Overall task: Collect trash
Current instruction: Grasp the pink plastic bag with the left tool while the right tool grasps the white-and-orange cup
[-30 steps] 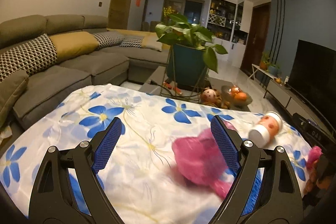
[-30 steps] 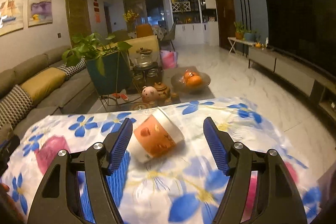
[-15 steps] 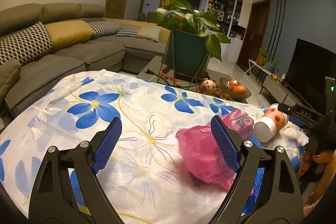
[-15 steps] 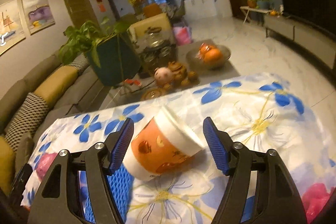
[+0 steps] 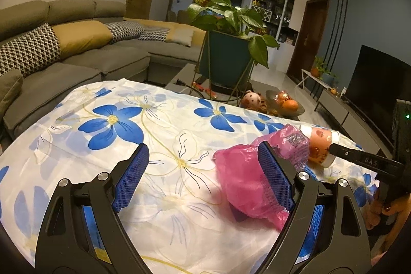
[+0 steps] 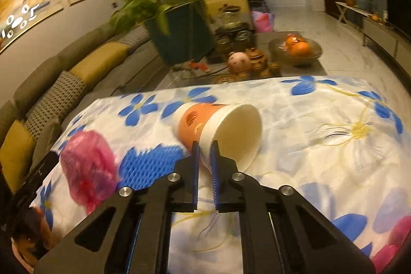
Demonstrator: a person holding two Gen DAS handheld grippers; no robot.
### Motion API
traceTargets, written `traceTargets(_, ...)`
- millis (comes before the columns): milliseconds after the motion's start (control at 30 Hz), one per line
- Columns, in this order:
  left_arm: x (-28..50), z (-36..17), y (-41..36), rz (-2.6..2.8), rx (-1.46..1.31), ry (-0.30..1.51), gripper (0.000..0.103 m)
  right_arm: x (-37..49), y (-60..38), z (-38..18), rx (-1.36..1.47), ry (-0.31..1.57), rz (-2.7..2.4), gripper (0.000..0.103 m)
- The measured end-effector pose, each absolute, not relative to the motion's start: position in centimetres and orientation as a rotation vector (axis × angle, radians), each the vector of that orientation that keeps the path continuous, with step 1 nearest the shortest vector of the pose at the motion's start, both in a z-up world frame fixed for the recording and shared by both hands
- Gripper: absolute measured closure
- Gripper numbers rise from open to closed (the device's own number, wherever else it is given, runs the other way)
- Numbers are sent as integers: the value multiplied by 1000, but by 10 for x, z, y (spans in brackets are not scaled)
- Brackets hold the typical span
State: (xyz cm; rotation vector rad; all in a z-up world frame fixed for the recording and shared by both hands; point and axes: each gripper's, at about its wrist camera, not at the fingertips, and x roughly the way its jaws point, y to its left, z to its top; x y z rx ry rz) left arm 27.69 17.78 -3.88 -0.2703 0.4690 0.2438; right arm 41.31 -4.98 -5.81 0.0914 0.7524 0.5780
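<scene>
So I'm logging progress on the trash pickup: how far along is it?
Early. Nothing looks collected yet. The right gripper is pinched on the rim of the tipped paper cup. The left gripper is open by the pink plastic bag, which lies loose on the floral cloth.

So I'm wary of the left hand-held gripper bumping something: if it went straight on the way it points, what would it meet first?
Probably the flowered cloth, between its open fingers. The pink plastic bag lies off to the right, by the left hand-held gripper's right finger; depth is unclear there.
</scene>
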Motion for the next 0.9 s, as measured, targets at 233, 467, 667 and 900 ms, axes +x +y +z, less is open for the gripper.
traceTargets(233, 275, -40, 173, 213, -260, 466, 18, 399, -35, -56, 56, 722, 614, 99)
traceTargets(467, 277, -38, 155, 93, -222, 460, 18, 379, -39, -37, 61, 629, 587, 99)
traceTargets(667, 295, -51, 152, 7, -232, 573, 52, 352, -46, -16, 39, 543, 564, 100)
traceTargets(900, 293, -52, 150, 20, -229, 592, 102, 314, -61, 2, 56, 479, 555, 100)
